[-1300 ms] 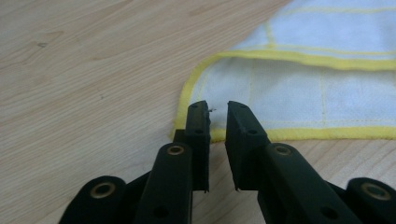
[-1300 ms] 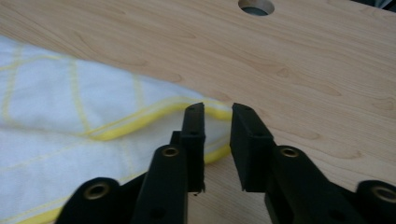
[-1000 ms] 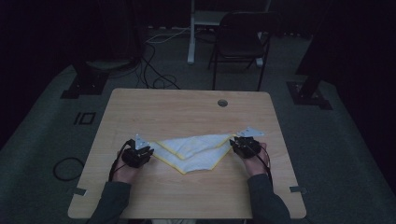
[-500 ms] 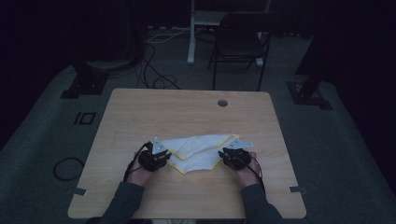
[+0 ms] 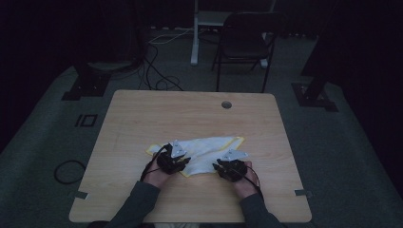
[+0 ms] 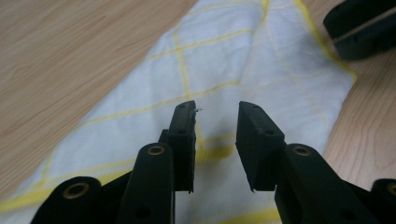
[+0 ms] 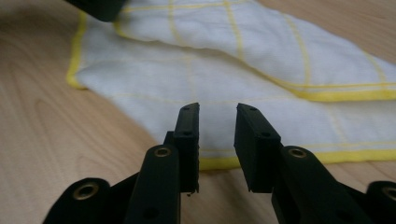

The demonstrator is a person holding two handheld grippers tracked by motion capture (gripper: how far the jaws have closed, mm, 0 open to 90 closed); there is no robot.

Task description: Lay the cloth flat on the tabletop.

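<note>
**Item: folded cloth on wooden counter, two hand-held tongs**

Dim room, grey floor, a black chair (image 5: pixel 244 45) beyond a light wooden counter (image 5: pixel 142 114). On its near half lies a white cloth (image 5: pixel 206 149) with yellow grid lines and yellow hem, folded over itself.

- High view: left tongs (image 5: pixel 183 164) at the cloth's near left edge, right tongs (image 5: pixel 219 167) at its near right edge; the grid pattern is too small to read there.
- Left gripper view: left tongs (image 6: pixel 215 116) just above the cloth, jaws having just been opening, a narrow gap, nothing pinched (a stray fibre clings to one tip).
- Right gripper view: right tongs (image 7: pixel 217 116) low over the yellow hem, jaws narrowly apart, nothing clamped; the fold's upper layer shows plainly.

Fingertip contact with fabric is hard to judge from above.
</note>
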